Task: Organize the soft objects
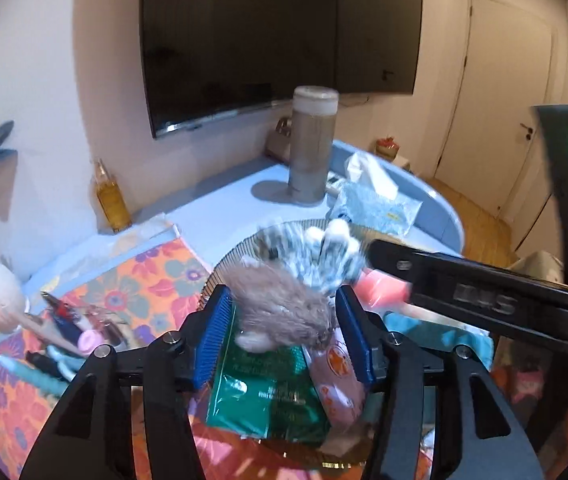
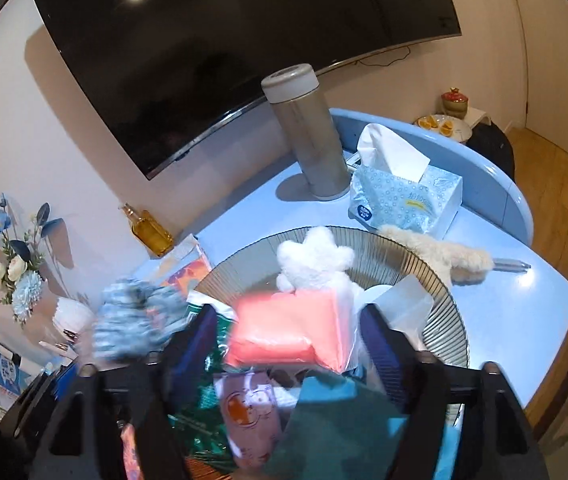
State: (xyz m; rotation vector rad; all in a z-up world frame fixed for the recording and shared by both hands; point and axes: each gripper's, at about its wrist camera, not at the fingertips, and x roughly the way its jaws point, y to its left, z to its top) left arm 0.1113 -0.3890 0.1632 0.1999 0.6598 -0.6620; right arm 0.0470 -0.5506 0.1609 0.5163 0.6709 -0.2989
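Behind everything hangs a big dark television (image 1: 275,36) on a pale wall, and below it I see a light-blue table (image 2: 524,292) carrying a tall grey canister (image 2: 308,132), a tissue box (image 2: 408,200) and an amber bottle (image 1: 111,196). Nearer me sits a round wire-ribbed basket (image 2: 416,268), filled with soft things. From my left camera, a brown fuzzy toy (image 1: 284,304) lies between the blue pads (image 1: 213,336) of the left gripper (image 1: 284,332), its long axis running diagonally from upper left to lower right; the jaws stand about half open and the pads do not seem to press on it. Behind it a blurred grey-striped plush (image 1: 316,256) sits toward the basket's far side. From my right camera, a pink wrapped pack (image 2: 288,328) lies crosswise between the fingers of the right gripper (image 2: 288,340), which stand wide apart; whether they touch it I cannot tell. A white plush (image 2: 316,260) stands behind it, and a cream fluffy duster (image 2: 444,252) lies on the table just beside the basket.
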